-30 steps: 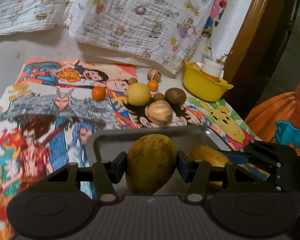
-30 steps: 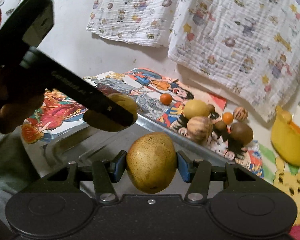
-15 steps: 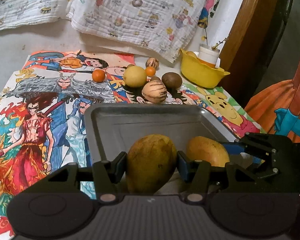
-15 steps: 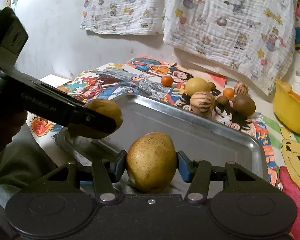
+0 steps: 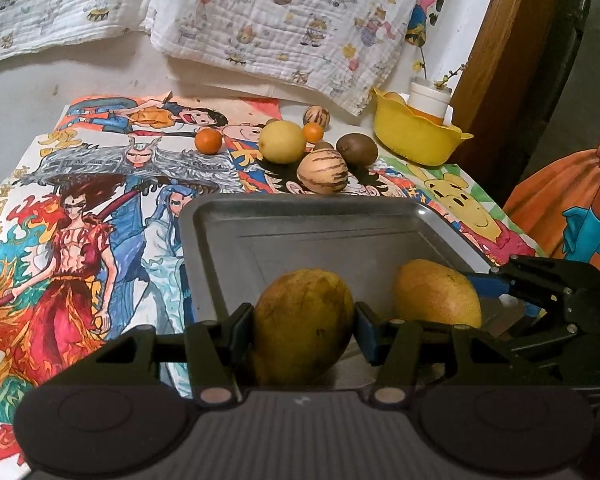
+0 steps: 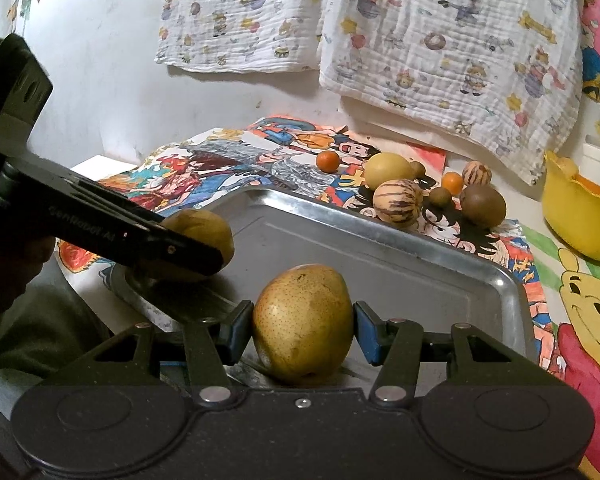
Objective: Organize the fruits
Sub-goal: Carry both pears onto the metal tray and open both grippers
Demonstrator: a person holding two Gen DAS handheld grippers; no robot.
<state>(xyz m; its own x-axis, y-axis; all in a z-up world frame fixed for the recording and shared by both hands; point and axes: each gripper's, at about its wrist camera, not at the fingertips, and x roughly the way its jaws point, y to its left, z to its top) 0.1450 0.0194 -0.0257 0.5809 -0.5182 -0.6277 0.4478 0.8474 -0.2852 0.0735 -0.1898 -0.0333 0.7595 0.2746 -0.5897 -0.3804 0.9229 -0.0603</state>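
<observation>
1. Gripping one mango each: left gripper (image 5: 304, 330) is clamped on a dull yellow-brown mango (image 5: 302, 326), blue pads pressed to both flanks, fingers spread only to the fruit's width.
2. Right gripper (image 6: 303, 328) likewise closed around a speckled yellow mango (image 6: 302, 322), pads touching both sides.
3. Orientation: both mangoes stand w/ long axis roughly upright betw. the fingers. Speckled one has its broad end up, narrower end down.
4. Location: both sit low over the near part of the metal tray (image 5: 312, 236). Can't tell if either touches the tray floor.
5. Tray: rectangular, shiny grey metal, raised rim, rounded corners, flat stepped floor. Apart from the two held mangoes, nothing lies on its floor.
6. Beyond the tray's far rim, on a glossy cartoon-print mat (image 5: 80, 208): smooth round yellow fruit (image 5: 282, 142), striped cream melon (image 5: 322, 171), fuzzy brown kiwi (image 5: 357, 149), two small oranges (image 5: 208, 141), a smaller striped fruit (image 5: 317, 116).
7. Yellow plastic bowl (image 5: 416, 138) w/ scalloped rim, far right; holds a white cup (image 5: 428, 100) & orange-coloured fruit.
8. Crinkled printed cloth (image 5: 260, 20) hangs on the wall behind.
</observation>
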